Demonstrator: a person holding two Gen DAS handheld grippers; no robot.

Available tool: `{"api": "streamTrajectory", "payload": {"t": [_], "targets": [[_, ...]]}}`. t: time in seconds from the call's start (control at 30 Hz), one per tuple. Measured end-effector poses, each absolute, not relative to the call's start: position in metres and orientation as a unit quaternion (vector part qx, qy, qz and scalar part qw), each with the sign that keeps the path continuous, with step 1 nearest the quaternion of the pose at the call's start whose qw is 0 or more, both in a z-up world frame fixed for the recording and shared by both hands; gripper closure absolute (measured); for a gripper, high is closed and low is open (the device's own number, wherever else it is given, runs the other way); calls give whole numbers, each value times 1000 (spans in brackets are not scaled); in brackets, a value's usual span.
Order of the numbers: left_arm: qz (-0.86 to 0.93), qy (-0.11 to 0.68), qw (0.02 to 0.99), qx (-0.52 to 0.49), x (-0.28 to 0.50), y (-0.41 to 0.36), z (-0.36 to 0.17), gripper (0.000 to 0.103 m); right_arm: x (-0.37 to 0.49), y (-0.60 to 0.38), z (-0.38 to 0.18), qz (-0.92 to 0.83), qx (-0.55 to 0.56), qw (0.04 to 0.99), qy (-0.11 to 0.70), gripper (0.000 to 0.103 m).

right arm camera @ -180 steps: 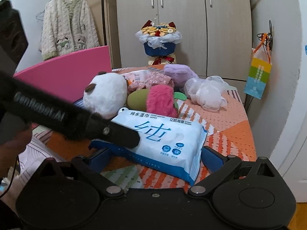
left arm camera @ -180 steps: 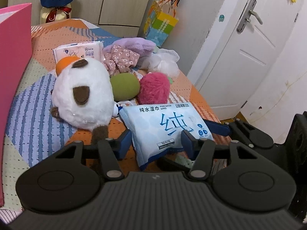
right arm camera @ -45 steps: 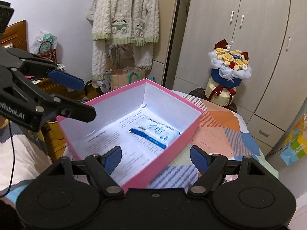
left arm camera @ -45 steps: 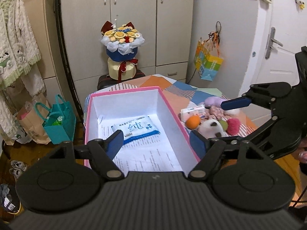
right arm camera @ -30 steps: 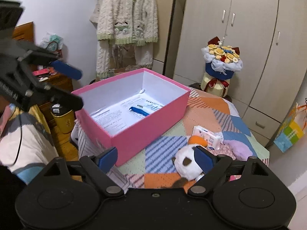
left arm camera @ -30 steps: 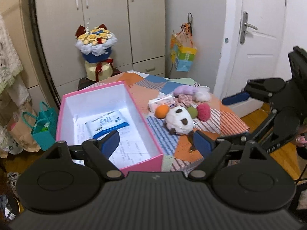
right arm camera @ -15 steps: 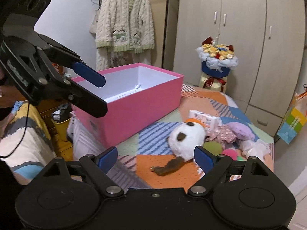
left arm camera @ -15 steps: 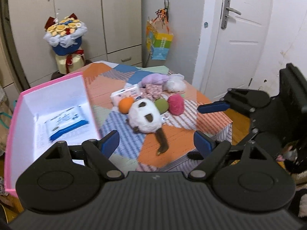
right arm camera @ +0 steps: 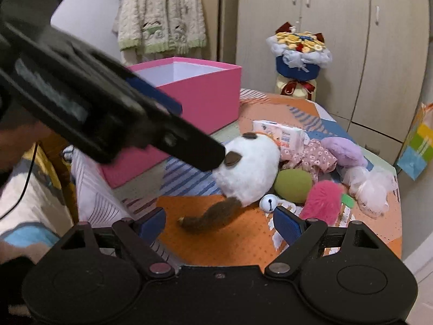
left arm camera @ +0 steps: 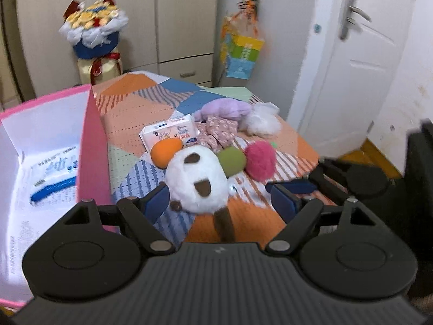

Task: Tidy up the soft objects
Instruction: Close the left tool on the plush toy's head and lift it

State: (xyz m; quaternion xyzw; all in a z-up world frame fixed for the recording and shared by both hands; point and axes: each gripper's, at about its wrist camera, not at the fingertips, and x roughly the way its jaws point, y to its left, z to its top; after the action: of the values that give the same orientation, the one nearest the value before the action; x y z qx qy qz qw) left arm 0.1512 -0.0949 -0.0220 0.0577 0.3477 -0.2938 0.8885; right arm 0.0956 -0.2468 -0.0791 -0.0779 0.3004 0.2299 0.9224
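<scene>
Right wrist: left gripper point(right arm camera: 189, 135) partly blocks pink box point(right arm camera: 205, 94).

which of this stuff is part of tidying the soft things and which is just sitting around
Part of the job:
- pink box
- wet wipes pack inside it
- white plush toy
- green plush ball
- pink pompom
- purple plush
- floral cloth
- left tool, open

Just lying about:
- flower bouquet
- hanging cardigan
- paper gift bag
- door
</scene>
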Motion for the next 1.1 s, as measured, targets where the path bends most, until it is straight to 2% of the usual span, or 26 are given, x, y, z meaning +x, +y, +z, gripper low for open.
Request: {"api": "streamTrajectory", "payload": {"t": [0.23, 0.43, 0.63, 0.87, 0.93, 1.1], "targets": [[-263, 343, 902, 5, 179, -108, -38, 24, 119, -239, -88, 208, -75, 934, 280, 15], [-209, 337, 918, 17, 190, -107, -57, 27, 133, -234, -99, 196, -73, 938, 278, 16], [-235, 351, 906, -2, 192, -108, -69, 29, 134, -232, -101, 208, -99, 938, 259, 17], [-194, 331, 923, 10, 191, -114, -78, 31, 133, -233, -96, 217, -140, 937, 234, 24], [-197, 337, 920, -6, 191, -113, -79, 31, 136, -233, -95, 232, -153, 929, 246, 24], [-196, 364, 911, 4, 192, -113, -77, 38, 147, -234, -100, 250, -140, 918, 275, 24]]}}
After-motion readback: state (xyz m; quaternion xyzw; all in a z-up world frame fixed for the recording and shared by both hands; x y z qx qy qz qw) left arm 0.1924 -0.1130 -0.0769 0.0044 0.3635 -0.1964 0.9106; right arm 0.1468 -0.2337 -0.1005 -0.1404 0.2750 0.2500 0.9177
